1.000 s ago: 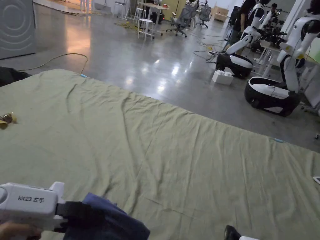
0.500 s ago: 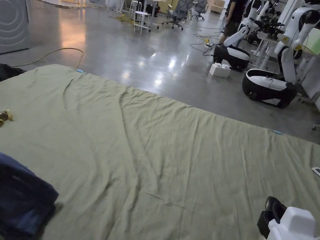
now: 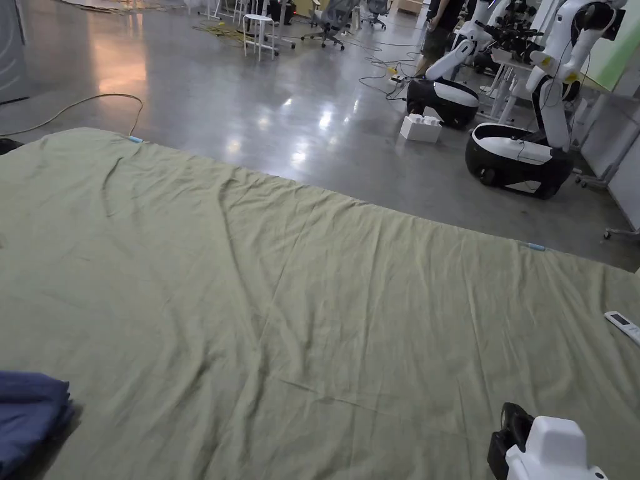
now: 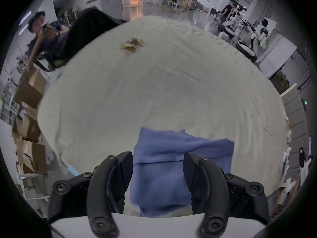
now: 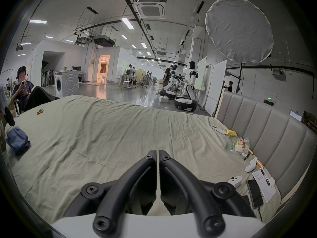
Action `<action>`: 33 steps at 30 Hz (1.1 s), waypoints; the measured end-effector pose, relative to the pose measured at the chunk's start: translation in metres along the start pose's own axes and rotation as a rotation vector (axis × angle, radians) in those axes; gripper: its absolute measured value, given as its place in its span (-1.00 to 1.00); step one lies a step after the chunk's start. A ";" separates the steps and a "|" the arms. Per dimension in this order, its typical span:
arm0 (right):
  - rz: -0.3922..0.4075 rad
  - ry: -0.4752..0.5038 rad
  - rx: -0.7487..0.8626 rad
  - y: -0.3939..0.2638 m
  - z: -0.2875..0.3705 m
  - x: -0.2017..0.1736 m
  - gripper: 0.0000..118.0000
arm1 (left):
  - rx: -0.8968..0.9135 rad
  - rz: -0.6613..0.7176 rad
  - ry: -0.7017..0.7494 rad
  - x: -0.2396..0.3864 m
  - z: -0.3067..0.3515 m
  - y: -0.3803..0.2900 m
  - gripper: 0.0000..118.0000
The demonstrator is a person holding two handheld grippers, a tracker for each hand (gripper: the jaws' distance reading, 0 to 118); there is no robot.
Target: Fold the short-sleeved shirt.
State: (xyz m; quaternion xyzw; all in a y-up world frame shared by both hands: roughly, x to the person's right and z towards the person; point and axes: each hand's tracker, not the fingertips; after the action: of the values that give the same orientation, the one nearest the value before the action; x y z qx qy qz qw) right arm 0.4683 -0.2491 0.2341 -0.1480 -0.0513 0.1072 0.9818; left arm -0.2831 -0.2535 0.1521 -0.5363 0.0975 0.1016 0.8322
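The blue short-sleeved shirt (image 3: pixel 28 412) lies as a folded bundle on the green sheet (image 3: pixel 312 300), at the lower left of the head view. In the left gripper view the shirt (image 4: pixel 180 155) rests just ahead of and beneath my left gripper (image 4: pixel 157 155). Its jaws stand wide apart on either side of the cloth, open, without pressing it. My right gripper (image 5: pixel 158 151) hovers over bare sheet with its jaws closed together on nothing. The head view catches the right gripper (image 3: pixel 509 428) at the bottom right. From there the shirt (image 5: pixel 17 142) sits far to the left.
A small golden wrapper (image 4: pixel 132 43) lies far out on the sheet. A remote (image 3: pixel 623 325) and several small items, including a phone (image 5: pixel 255 193) and papers, lie along the padded headboard (image 5: pixel 274 130). A seated person (image 5: pixel 22 88) is at the bed's left end. White robots (image 3: pixel 525 150) stand on the floor beyond.
A second ago the left gripper held the blue shirt low in the head view. The shirt now rests at the sheet's left, and the right gripper has come into view at lower right.
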 end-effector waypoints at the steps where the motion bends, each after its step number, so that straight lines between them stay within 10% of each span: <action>1: -0.002 -0.001 0.000 -0.001 0.001 0.000 -0.94 | 0.034 0.005 0.008 -0.001 0.005 -0.002 0.06; 7: -0.025 0.015 0.008 -0.002 0.005 0.001 -0.94 | 0.210 -0.067 0.155 0.011 0.028 -0.017 0.06; 26: -0.128 0.051 0.035 0.010 0.017 -0.014 -0.94 | 0.688 -0.208 -0.262 0.295 0.047 -0.139 0.03; 30: -0.134 0.048 0.054 0.020 0.020 -0.014 -0.94 | 0.811 -0.290 -0.242 0.334 0.054 -0.139 -0.15; 33: -0.138 0.044 0.073 0.024 0.020 -0.015 -0.94 | 0.858 -0.291 -0.216 0.358 0.065 -0.142 -0.68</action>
State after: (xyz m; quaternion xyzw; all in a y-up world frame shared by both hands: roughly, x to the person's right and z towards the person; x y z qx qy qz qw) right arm 0.4462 -0.2244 0.2444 -0.1105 -0.0359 0.0380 0.9925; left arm 0.1033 -0.2281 0.2054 -0.1380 -0.0327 -0.0108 0.9898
